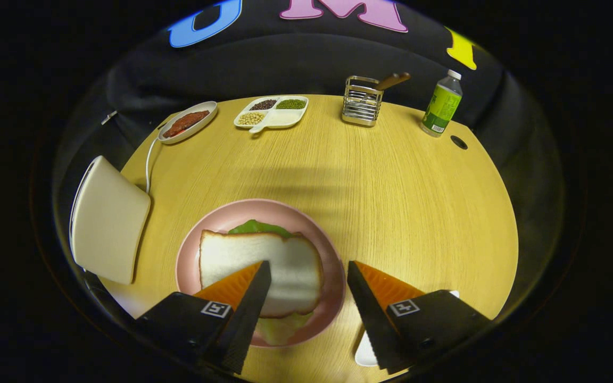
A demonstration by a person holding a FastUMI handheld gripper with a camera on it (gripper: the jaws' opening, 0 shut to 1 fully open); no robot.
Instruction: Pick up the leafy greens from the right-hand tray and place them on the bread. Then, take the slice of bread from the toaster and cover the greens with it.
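Bread slice (261,271) lies flat on leafy greens (257,228) in the pink plate (216,218), green edges poking out beyond and near the fingers. Gripper (306,268) hangs above the plate, jaws released and wide apart, holding nothing. Toaster (107,218) stands just beside the plate; wooden table (391,186) underneath.

Fisheye on the tool (309,268) — looks steeply down, close over the table (391,186).
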